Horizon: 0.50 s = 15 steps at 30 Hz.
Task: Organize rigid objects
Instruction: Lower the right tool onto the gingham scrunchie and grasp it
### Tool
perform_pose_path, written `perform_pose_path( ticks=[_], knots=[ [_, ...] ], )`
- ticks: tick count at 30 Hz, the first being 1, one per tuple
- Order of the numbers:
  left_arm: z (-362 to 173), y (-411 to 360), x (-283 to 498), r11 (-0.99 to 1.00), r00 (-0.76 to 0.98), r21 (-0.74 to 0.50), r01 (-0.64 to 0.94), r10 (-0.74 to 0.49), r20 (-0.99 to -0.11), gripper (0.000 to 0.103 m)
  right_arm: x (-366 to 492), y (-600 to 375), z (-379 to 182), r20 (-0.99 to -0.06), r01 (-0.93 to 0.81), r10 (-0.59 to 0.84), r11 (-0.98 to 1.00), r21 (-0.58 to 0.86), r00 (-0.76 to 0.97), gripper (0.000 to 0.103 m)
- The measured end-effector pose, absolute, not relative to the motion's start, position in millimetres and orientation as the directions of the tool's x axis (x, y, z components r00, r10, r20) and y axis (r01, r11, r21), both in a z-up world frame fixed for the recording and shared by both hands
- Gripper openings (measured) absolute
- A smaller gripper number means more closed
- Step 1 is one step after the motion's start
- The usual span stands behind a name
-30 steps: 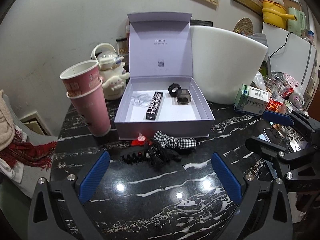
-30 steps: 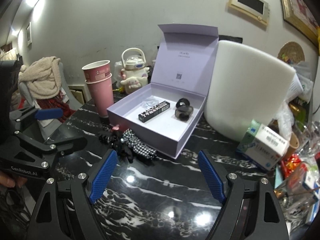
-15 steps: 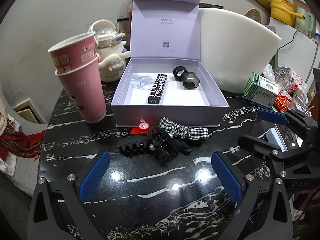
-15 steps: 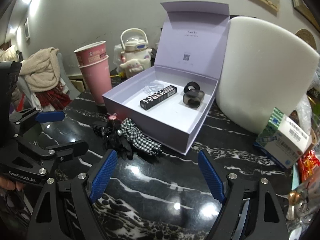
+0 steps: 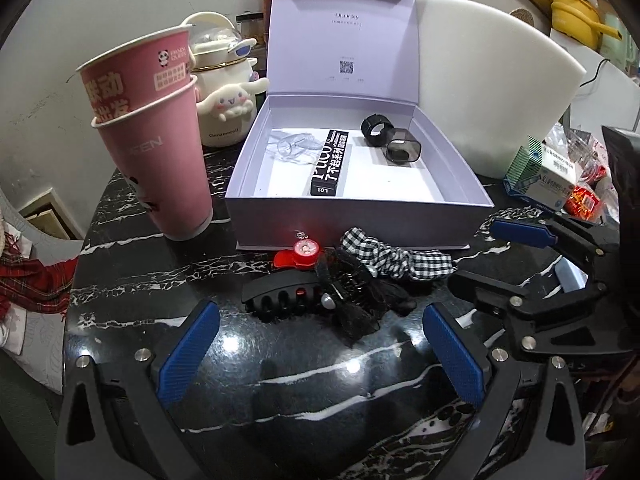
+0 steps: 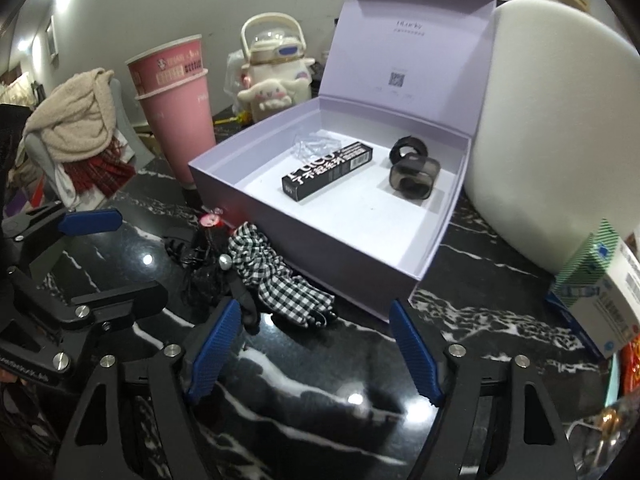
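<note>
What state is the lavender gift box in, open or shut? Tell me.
Open. The lavender cardboard gift box has its hinged lid standing upright behind it, and its white interior shows a black carton lying inside.

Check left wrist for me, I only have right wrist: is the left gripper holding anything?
Observer: No. Left gripper is open and empty.
Operator: What's the black tangle by the scrunchie?
Observer: A black claw clip, flat on the table just ahead of the left gripper.
Operator: I see a pink charm there. Attached to what?
Observer: A red clip, lying between the claw clip and the box.
</note>
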<state>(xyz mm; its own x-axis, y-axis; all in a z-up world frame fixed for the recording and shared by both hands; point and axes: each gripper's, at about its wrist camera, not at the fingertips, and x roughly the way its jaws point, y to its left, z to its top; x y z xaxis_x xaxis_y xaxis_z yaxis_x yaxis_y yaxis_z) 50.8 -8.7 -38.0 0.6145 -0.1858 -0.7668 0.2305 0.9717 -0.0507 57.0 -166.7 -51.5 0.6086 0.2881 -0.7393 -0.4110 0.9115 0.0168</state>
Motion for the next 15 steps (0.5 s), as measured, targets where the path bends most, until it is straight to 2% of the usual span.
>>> perform_pose_path(
  ticks=[10, 12, 13, 14, 15],
  knots=[
    [-52.6, -4.0, 68.3, 0.964, 0.569, -0.115, 0.241, -0.237, -0.787, 0.103, 83.8, -156.9, -73.6, -0.789, -0.436, 0.320, 0.897, 0.074, 0.524, 0.065],
    [-54.1, -5.2, 69.9, 0.962, 0.565, -0.120, 0.247, -0.243, -0.788, 0.103, 85.6, -153.8, -76.8, -0.796, -0.441, 0.318, 0.894, 0.072, 0.516, 0.059],
    [-54.9, -5.8, 70.7, 0.961, 0.564, -0.121, 0.249, -0.245, -0.789, 0.103, 86.7, -152.7, -78.1, -0.799, -0.443, 0.319, 0.893, 0.074, 0.510, 0.050],
    [-55.1, -6.0, 71.3, 0.960, 0.562, -0.122, 0.251, -0.248, -0.789, 0.103, 87.6, -151.8, -79.5, -0.803, -0.443, 0.319, 0.893, 0.077, 0.504, 0.046],
    [-55.2, -6.1, 72.2, 0.959, 0.560, -0.125, 0.254, -0.251, -0.790, 0.103, 87.3, -152.1, -79.5, -0.801, -0.442, 0.318, 0.894, 0.075, 0.507, 0.045]
  ],
)
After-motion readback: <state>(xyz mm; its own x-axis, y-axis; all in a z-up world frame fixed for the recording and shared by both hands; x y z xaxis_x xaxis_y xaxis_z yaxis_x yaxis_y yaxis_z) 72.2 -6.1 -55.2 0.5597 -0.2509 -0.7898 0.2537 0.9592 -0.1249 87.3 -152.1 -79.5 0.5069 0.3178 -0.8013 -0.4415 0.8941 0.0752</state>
